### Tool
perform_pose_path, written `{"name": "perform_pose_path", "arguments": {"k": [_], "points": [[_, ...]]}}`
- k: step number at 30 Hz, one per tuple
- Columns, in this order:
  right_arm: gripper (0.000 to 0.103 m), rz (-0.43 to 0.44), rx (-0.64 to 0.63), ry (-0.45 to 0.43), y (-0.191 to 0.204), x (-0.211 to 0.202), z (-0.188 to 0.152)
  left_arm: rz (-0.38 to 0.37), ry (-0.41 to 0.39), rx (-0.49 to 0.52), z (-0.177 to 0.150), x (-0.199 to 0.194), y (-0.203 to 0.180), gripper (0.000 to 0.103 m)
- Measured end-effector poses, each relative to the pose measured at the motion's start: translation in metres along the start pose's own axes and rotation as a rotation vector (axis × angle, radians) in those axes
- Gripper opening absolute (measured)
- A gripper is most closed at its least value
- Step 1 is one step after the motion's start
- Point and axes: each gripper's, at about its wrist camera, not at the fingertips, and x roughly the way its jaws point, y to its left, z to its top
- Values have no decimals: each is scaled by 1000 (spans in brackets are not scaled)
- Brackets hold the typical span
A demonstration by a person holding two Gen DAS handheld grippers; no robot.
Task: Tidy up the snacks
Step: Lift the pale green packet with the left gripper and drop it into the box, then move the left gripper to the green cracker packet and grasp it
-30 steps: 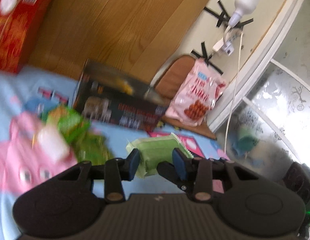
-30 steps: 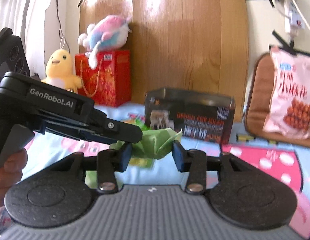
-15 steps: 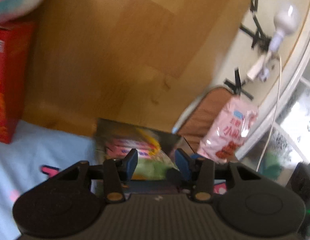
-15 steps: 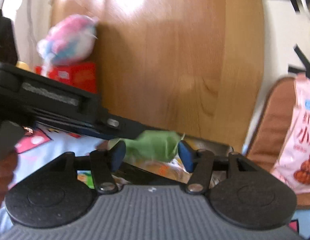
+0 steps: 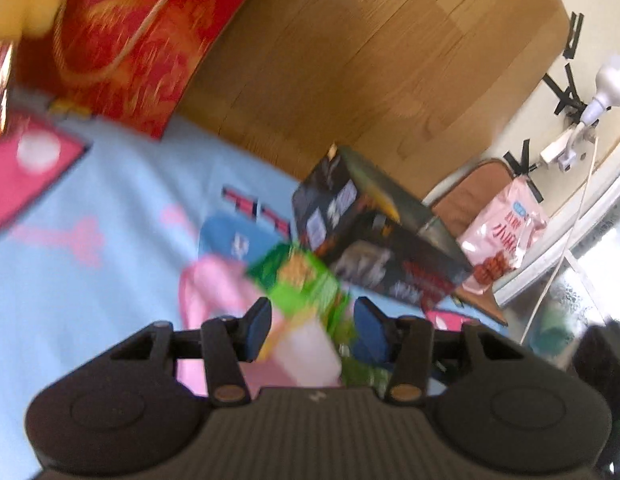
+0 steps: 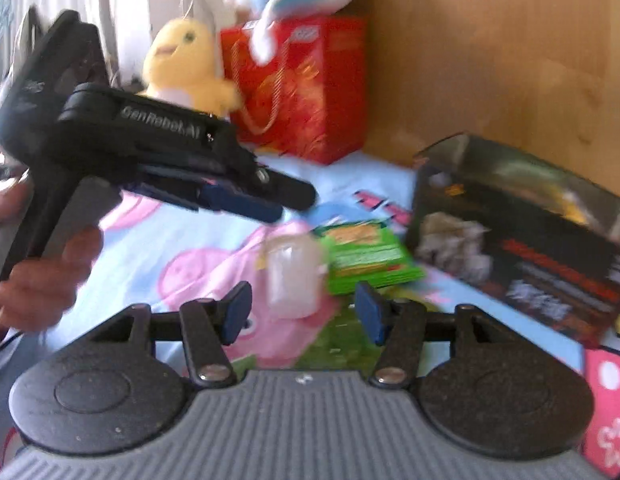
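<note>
Both pairs of jaws stand apart with nothing pinched. The left gripper (image 5: 312, 330) has just been opening — snack packets on the blanket show in its gap, unpressed. The right gripper (image 6: 304, 312) frames a pale packet (image 6: 292, 280) lying on the blue blanket (image 6: 182, 232) at lower centre. Just to its right lies a green snack packet (image 6: 364, 258), beside the dark box (image 6: 522, 248) at right — a red box (image 6: 306, 88) stands upper centre.

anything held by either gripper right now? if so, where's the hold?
Nothing held. Right gripper is open, the pale packet and green snack packets lying on the bedspread beyond it. Left gripper is open too, empty in the right wrist view.
</note>
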Motion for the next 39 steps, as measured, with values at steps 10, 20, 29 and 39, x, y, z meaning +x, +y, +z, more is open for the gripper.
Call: {"name": "perform_pose_path", "arguments": {"k": [10,20,29,39], "points": [[35,-54,33,-22,11,-8,-4,-18,-21,55,-11,-9,-37,38],[35,-242,22,-167,-43,-40,21,-109,-67,177,61,41,-115,38],[48,-355,133,-213,-108,-27,47,-82,-96,173,88,50,-102,56],[48,25,345,-17,-108,12,10,19,66,-47,52,66,1,52]]}}
